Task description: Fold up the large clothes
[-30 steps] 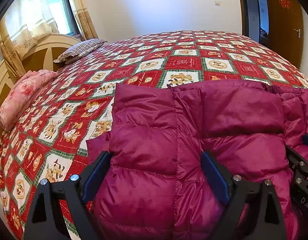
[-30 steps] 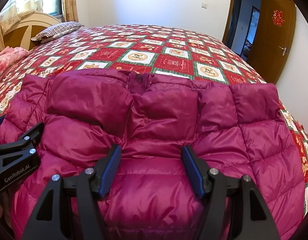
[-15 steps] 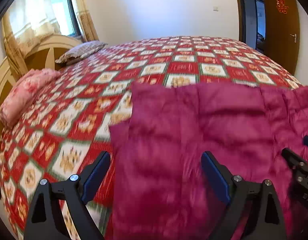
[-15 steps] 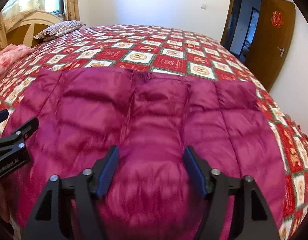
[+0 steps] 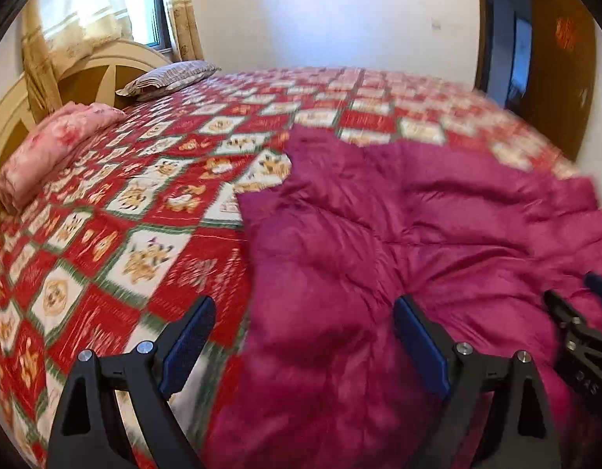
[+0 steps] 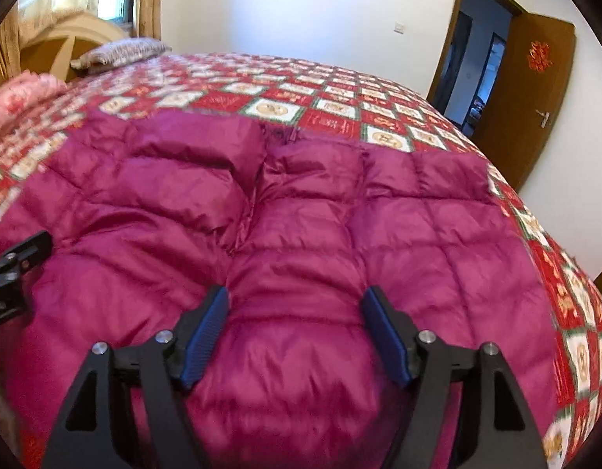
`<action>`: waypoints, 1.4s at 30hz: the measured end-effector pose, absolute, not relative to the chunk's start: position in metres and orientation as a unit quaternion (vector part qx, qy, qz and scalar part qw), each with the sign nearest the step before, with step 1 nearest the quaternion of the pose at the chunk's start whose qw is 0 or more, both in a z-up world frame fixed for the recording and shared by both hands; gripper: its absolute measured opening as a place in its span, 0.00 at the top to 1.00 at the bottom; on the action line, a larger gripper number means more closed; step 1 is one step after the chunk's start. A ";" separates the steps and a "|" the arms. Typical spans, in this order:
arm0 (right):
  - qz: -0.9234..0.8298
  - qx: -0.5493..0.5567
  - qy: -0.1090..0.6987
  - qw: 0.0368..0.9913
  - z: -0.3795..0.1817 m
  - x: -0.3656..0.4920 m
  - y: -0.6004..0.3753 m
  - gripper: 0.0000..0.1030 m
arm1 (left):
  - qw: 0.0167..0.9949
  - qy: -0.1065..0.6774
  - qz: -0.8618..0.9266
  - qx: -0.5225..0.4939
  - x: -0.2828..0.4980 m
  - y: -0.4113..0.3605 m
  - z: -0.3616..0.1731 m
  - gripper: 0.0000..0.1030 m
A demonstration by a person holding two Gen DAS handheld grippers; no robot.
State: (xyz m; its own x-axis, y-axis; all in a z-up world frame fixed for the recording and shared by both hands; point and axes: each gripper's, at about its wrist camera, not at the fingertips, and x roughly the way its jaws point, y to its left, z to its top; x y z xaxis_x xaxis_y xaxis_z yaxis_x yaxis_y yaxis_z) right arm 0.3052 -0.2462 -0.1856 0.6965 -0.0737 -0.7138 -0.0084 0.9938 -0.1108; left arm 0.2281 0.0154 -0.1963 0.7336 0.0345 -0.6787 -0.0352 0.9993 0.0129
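**Both grippers wide over the magenta jacket on the bed**

Left wrist view: my left gripper (image 5: 304, 348) stands wide, holding nothing. Its left blue pad sits over the red patchwork quilt (image 5: 117, 211), its right pad over the down jacket (image 5: 398, 242). The jacket fills the lower right of the frame, its left edge running down the middle; the picture is blurred. At the right edge I see part of the right gripper (image 5: 582, 344). A pink folded blanket (image 5: 50, 152) lies at the left, a striped pillow (image 5: 168, 78) at the upper left by the headboard (image 5: 101, 74).

Right wrist view: my right gripper (image 6: 297, 336) is also wide, with a puffed fold of the jacket (image 6: 301, 215) bulging between its pads, not clamped. The jacket spreads across the lower frame, collar toward the top centre. A brown door (image 6: 531, 97) stands open at the upper right.
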 end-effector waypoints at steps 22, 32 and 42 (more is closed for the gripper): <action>-0.021 -0.088 0.395 0.914 -0.197 0.278 -0.245 0.23 | 0.905 0.402 -0.104 -0.093 0.207 0.026 -0.210 0.89; 0.008 -0.090 0.384 0.919 -0.191 0.282 -0.205 0.23 | 0.905 0.396 -0.082 -0.134 0.192 0.083 -0.199 0.90; 0.020 0.005 0.296 0.955 -0.129 0.298 -0.272 0.15 | 0.938 0.331 -0.033 -0.097 0.167 0.128 -0.122 0.91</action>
State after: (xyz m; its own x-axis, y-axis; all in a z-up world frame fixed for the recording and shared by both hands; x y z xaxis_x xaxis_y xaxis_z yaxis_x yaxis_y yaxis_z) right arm 0.2978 -0.2719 -0.1293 0.8238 0.0420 -0.5654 -0.0358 0.9991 0.0220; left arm 0.1665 0.1277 -0.1218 0.7790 -0.1269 -0.6140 -0.0015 0.9789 -0.2042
